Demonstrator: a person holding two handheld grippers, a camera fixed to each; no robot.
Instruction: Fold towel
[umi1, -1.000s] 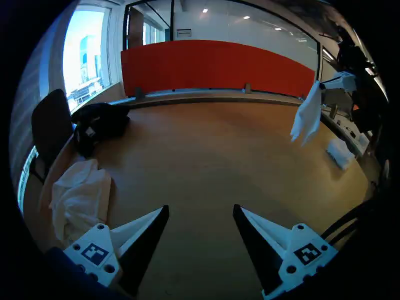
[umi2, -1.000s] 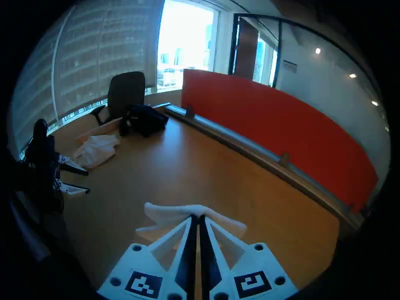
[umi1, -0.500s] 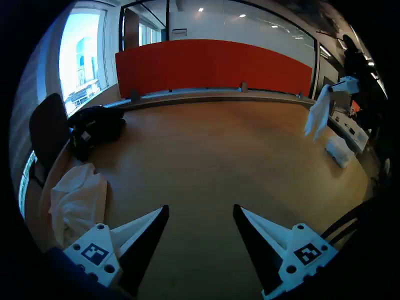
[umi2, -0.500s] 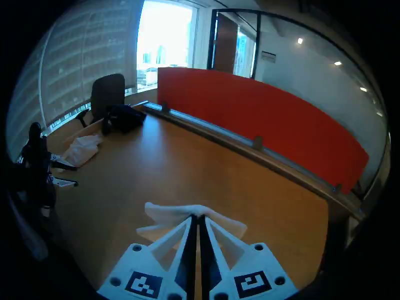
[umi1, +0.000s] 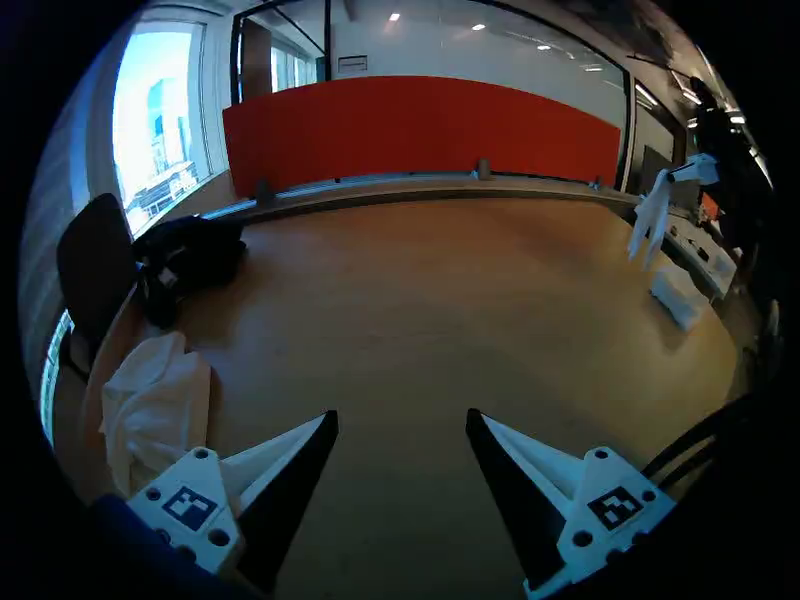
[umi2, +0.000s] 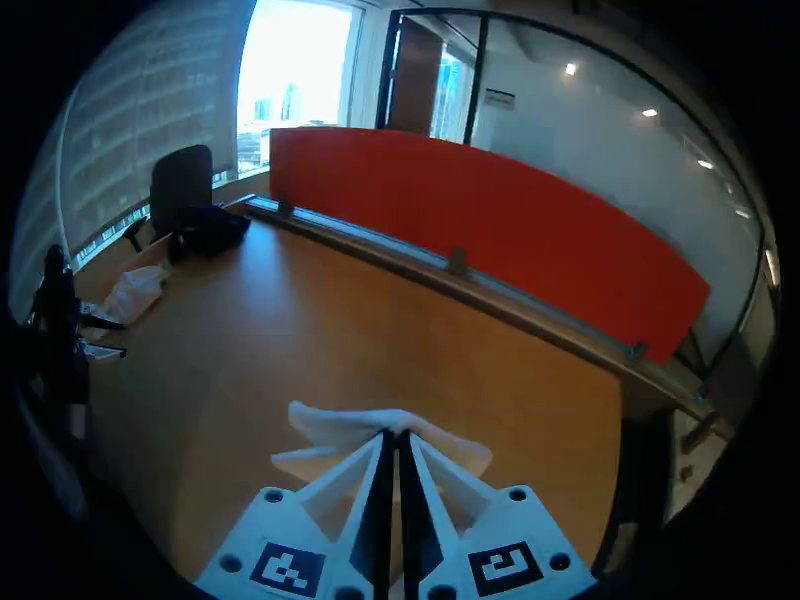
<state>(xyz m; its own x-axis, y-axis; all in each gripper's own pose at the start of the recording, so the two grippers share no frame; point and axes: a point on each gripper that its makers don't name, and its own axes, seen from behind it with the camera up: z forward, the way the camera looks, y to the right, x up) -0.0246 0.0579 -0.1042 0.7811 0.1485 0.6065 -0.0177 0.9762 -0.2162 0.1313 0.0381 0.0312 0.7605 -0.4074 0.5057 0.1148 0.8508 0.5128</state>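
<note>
Fingers, left: left gripper (umi1: 400, 414), two pointed white-and-black fingers spread apart, nothing between them.
Fingers, right: right gripper (umi2: 392, 437), pressed together on the towel (umi2: 340, 425), which hangs limp above the counter (umi1: 430, 300).
Cloths: three, all white: held towel, folded cloth (umi1: 678, 295), crumpled heap (umi1: 150, 400).
Counter: smooth wood, one red partition (umi1: 420, 125) behind.
Unclear: black bag (umi1: 190, 260), a dark lump; chair (umi1: 95, 265), shadowed.
</note>
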